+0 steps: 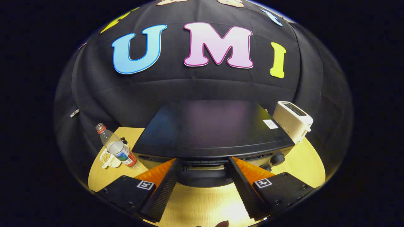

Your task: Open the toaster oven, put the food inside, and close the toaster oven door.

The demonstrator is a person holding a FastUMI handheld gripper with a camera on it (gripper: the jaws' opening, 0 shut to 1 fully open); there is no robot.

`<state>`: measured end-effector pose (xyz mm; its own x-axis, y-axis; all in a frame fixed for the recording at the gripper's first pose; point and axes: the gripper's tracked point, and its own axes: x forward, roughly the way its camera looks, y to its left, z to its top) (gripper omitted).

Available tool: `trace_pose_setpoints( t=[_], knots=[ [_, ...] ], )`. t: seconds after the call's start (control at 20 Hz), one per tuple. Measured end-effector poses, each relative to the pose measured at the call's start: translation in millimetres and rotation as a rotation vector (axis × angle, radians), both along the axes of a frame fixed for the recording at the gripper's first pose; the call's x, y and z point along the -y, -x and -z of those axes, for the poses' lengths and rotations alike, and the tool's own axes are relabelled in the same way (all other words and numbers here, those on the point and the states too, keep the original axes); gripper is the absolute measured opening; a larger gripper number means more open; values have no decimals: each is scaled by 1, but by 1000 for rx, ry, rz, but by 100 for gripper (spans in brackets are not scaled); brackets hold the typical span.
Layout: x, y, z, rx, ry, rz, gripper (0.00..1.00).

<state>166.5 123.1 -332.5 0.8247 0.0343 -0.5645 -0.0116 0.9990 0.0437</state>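
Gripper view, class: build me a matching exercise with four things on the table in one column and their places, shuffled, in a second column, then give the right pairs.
Things:
1. toaster oven
2. water bottle
3. white toaster
4. small dish

Places:
A. at the foot of the water bottle
B. by the toaster oven's far right corner
C. just ahead of the open fingers of the hand-held gripper
D. left of the toaster oven, red cap on top

Pairs: 1-C, 2-D, 3-B, 4-A
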Motion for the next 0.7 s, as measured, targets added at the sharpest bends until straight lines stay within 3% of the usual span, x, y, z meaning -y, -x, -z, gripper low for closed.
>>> trace_pose_setpoints(
  t=[0.35, 0.7],
  knots=[
    [3, 53, 17, 4, 14, 2, 98],
    [5, 103, 58, -101, 25, 5, 99]
  ],
)
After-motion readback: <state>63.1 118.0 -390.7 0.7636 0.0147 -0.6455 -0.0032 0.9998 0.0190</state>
